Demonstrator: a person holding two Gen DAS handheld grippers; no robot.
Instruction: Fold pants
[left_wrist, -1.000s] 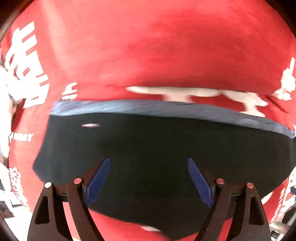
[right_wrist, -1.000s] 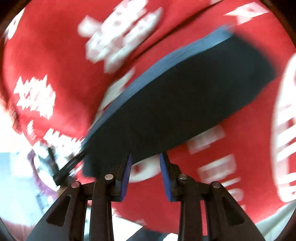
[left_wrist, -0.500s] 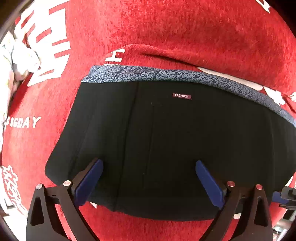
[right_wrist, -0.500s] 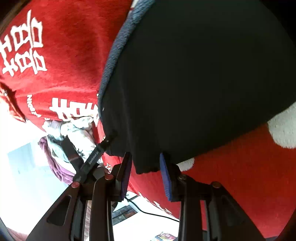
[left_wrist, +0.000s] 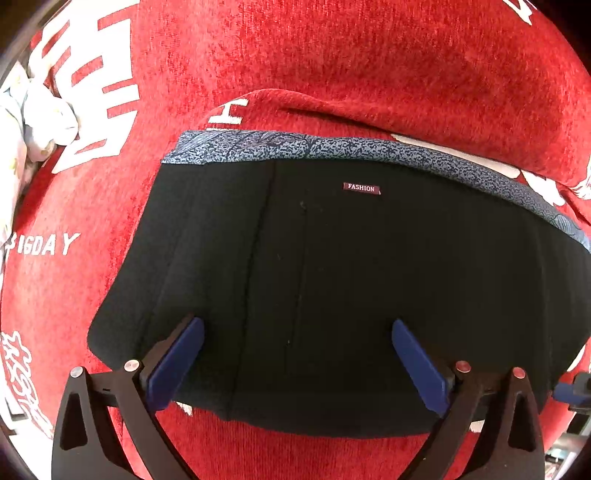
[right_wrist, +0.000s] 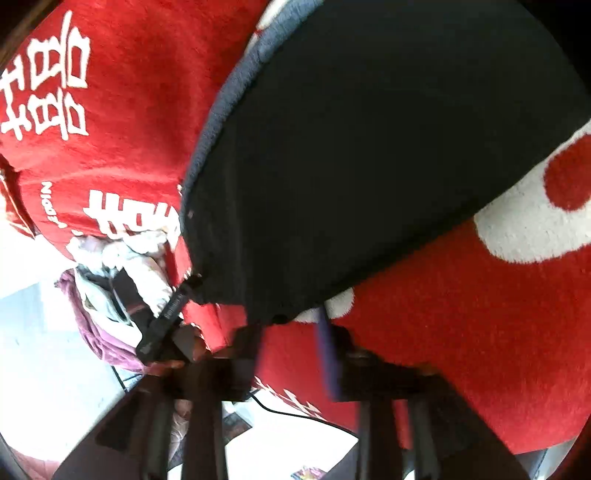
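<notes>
The black pants (left_wrist: 332, 280) lie folded flat on the red blanket (left_wrist: 332, 66), with a blue patterned waistband (left_wrist: 332, 149) on the far edge and a small FASHION tag (left_wrist: 361, 188). My left gripper (left_wrist: 295, 354) is open, its blue pads spread over the near part of the pants. In the right wrist view the pants (right_wrist: 369, 166) fill the upper middle. My right gripper (right_wrist: 291, 332) is open and empty just off their near corner, blurred by motion.
The blanket (right_wrist: 480, 332) has white characters and covers the whole surface. A pile of white and purple clothes (right_wrist: 110, 280) lies at the left edge, also seen in the left wrist view (left_wrist: 33, 122). A black cable (right_wrist: 295, 415) runs across the white floor below.
My right gripper has opened and let go of the pants' corner, pulling back slightly. My left gripper stays open over the folded pants, which now lie still.
</notes>
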